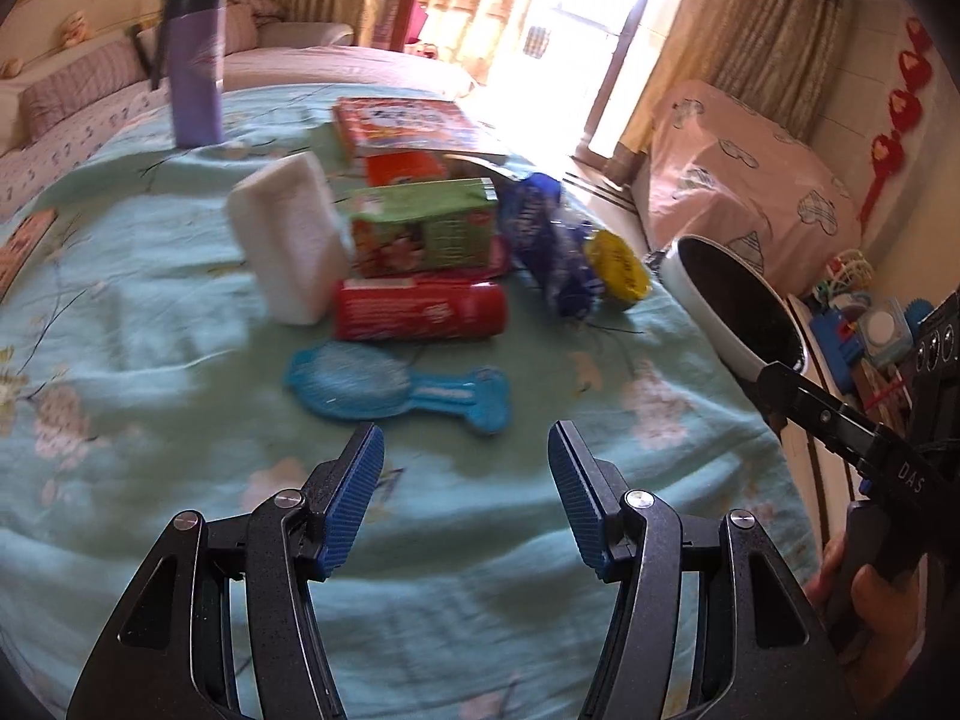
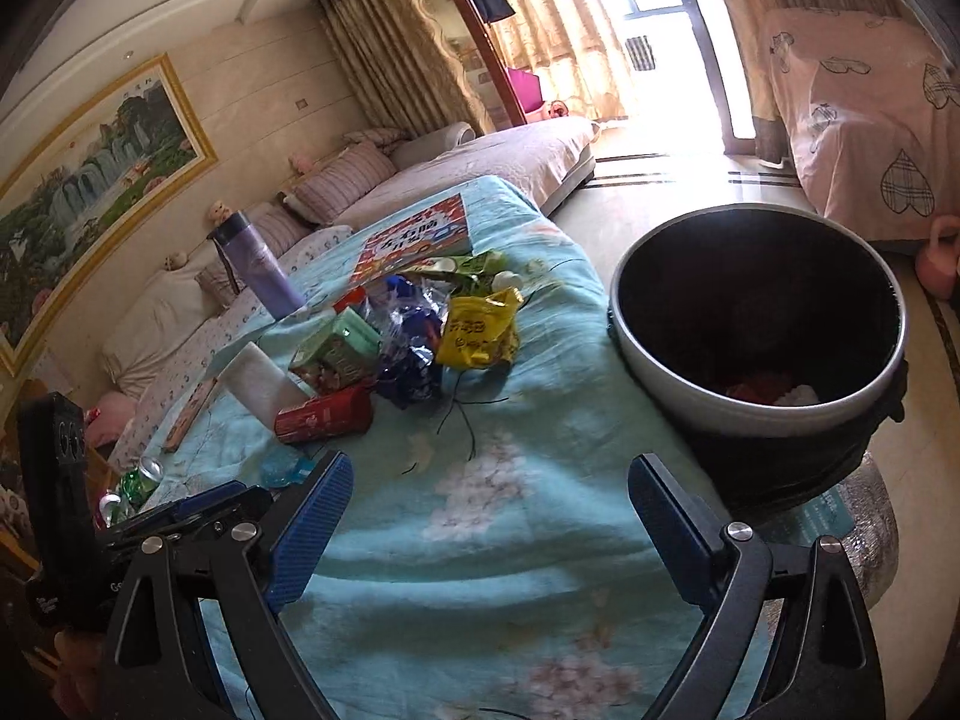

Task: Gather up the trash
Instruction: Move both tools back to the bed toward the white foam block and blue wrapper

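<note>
A heap of trash lies on the teal flowered cloth (image 1: 150, 360): a red carton (image 1: 420, 309), a green carton (image 1: 423, 234), a white block (image 1: 288, 234), a crumpled blue wrapper (image 1: 546, 240) and a yellow wrapper (image 1: 618, 264). The yellow wrapper (image 2: 480, 330) and red carton (image 2: 324, 417) also show in the right wrist view. A black bin with a grey rim (image 2: 756, 324) stands at the table's right edge, with some trash inside. My left gripper (image 1: 467, 468) is open over the cloth, short of a blue plastic scoop (image 1: 396, 390). My right gripper (image 2: 489, 498) is open wide and holds nothing.
A purple tumbler (image 1: 195, 60) stands upright behind the heap, beside a red printed box (image 1: 408, 123). A sofa with cushions (image 2: 360, 180) runs along the far wall. A pink-covered piece of furniture (image 1: 750, 180) stands past the bin. Toys (image 1: 870, 324) crowd the floor at right.
</note>
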### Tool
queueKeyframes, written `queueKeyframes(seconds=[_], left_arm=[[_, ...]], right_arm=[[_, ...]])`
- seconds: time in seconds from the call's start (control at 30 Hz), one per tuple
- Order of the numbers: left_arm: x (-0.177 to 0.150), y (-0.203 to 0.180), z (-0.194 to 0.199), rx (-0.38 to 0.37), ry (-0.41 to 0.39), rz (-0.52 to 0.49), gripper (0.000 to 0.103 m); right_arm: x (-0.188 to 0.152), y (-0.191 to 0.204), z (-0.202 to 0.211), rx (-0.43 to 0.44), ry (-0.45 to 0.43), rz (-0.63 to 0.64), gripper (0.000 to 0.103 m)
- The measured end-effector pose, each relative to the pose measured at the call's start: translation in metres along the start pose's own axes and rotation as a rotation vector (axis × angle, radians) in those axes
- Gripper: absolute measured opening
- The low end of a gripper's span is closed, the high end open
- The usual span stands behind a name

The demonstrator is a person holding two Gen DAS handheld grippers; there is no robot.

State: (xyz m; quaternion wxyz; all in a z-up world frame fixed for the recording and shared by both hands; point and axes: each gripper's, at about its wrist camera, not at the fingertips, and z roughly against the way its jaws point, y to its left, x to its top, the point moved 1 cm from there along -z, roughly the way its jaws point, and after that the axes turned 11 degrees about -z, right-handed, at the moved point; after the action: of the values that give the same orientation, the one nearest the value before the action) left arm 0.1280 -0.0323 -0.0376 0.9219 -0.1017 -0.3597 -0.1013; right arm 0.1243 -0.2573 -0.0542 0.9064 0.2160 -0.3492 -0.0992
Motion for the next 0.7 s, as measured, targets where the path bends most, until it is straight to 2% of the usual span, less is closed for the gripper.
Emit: queueKeyframes(seconds=[0.2, 0.7], left_arm=[[-0.008, 0.026, 0.004, 0.015, 0.001, 0.057, 0.058], [-0.006, 0.058, -0.001, 0.045, 0.004, 0.101, 0.058]], right_arm=[[-0.009, 0.02, -0.015, -0.008, 0.031, 0.04, 0.094], [-0.013, 0.056, -0.05, 0.034, 0.085, 0.064, 0.094]])
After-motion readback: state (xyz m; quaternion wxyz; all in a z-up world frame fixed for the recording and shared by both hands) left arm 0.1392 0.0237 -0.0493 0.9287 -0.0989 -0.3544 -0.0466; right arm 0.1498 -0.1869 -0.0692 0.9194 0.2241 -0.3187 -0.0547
